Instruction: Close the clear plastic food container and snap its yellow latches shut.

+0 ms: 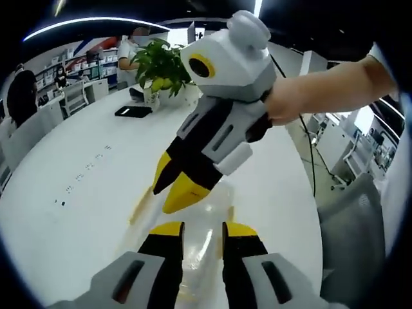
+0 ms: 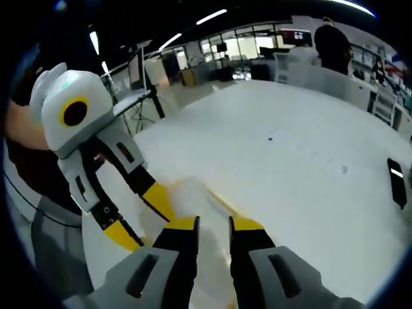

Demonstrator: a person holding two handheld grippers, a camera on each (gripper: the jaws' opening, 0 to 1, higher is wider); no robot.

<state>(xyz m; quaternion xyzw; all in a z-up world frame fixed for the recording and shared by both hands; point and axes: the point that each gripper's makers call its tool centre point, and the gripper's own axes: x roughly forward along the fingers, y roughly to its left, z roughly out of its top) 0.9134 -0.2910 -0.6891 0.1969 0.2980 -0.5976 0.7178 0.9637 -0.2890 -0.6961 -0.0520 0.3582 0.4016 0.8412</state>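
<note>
container (image 1: 193, 251) beneath both grippers' jaws

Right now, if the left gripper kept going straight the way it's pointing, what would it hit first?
Probably the clear plastic container lying just past the left gripper's jaw tips on the white table. The right gripper reaches down just beyond it. Depth is blurry here.

A broad white desk (image 1: 77, 193) is carrying the clear plastic food container (image 1: 199, 248), with a potted green plant (image 1: 161, 67) and a black phone (image 1: 133, 111) lying well beyond it.
</note>
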